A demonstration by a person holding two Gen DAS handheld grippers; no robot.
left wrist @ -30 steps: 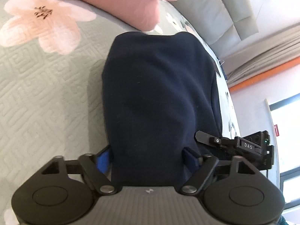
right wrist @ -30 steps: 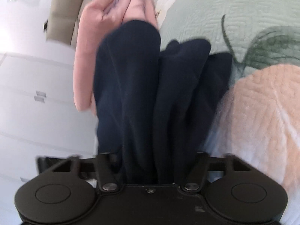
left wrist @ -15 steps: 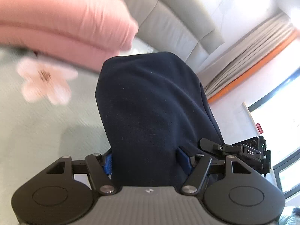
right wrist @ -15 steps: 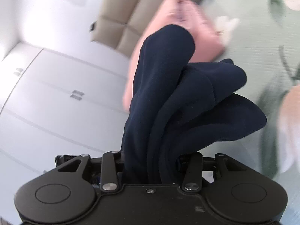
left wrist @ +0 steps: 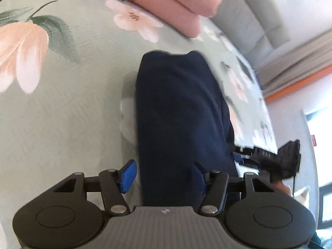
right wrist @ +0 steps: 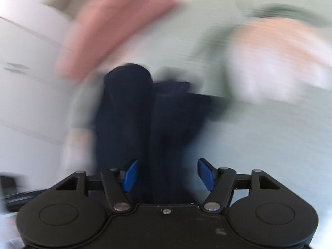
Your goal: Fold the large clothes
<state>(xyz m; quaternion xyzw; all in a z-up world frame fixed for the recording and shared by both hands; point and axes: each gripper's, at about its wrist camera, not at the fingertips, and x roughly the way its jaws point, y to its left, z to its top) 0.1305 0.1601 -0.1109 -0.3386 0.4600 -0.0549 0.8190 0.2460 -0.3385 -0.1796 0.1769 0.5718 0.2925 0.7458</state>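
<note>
A dark navy garment [left wrist: 178,112] lies folded in a long strip on the floral bedspread [left wrist: 62,114]. My left gripper [left wrist: 164,175] is open, its blue pads [left wrist: 128,174] standing off either side of the cloth. In the blurred right wrist view the same garment [right wrist: 145,120] runs between the blue pads [right wrist: 130,174] of my right gripper [right wrist: 168,174], which is open with a clear gap on its right side. The right gripper also shows in the left wrist view [left wrist: 269,159] at the garment's right edge.
A folded pink blanket [left wrist: 166,2] lies at the far end of the bed, also a pink blur in the right wrist view [right wrist: 116,27]. A grey headboard [left wrist: 259,14] and curtains [left wrist: 296,62] stand beyond. White cupboards [right wrist: 25,68] are at the left.
Both grippers have come down from lifting the garment toward the bed, and both jaws have opened off the cloth. The right wrist view is now smeared by fast motion.
</note>
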